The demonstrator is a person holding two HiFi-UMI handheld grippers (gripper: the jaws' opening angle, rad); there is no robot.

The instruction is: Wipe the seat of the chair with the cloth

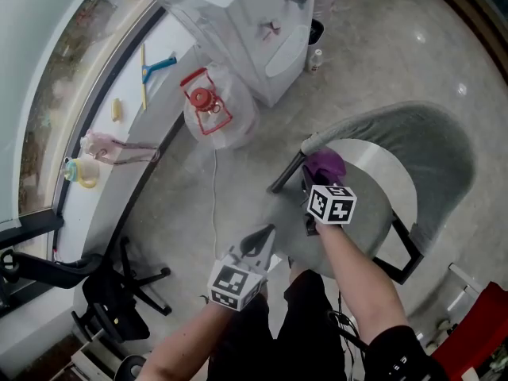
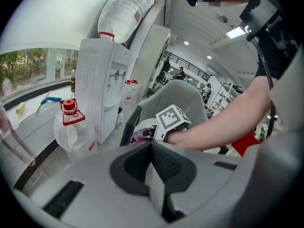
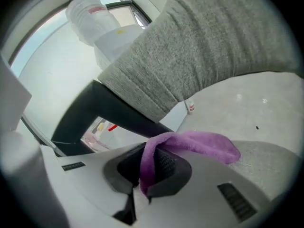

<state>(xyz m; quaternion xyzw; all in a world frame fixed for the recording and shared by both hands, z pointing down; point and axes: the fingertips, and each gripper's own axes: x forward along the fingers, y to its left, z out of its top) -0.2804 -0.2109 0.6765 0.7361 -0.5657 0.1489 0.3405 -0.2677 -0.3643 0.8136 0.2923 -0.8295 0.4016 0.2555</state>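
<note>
A chair with a white round seat (image 1: 377, 182) and a grey fabric backrest (image 1: 429, 137) stands at the right of the head view. My right gripper (image 1: 316, 182) is shut on a purple cloth (image 1: 325, 163), which lies on the seat's left edge near the black armrest (image 1: 287, 171). In the right gripper view the purple cloth (image 3: 190, 146) hangs pinched between the jaws and spreads onto the seat (image 3: 247, 103), below the backrest (image 3: 199, 56). My left gripper (image 1: 258, 242) is held off the chair's left side, shut and empty, also seen as the left gripper (image 2: 151, 151).
A white water dispenser (image 1: 238, 22) stands at the back, with a bagged bottle with a red cap (image 1: 210, 105) on the floor beside it. A window ledge (image 1: 119, 133) carries small items. An office chair base (image 1: 119, 292) is lower left, something red (image 1: 476, 332) lower right.
</note>
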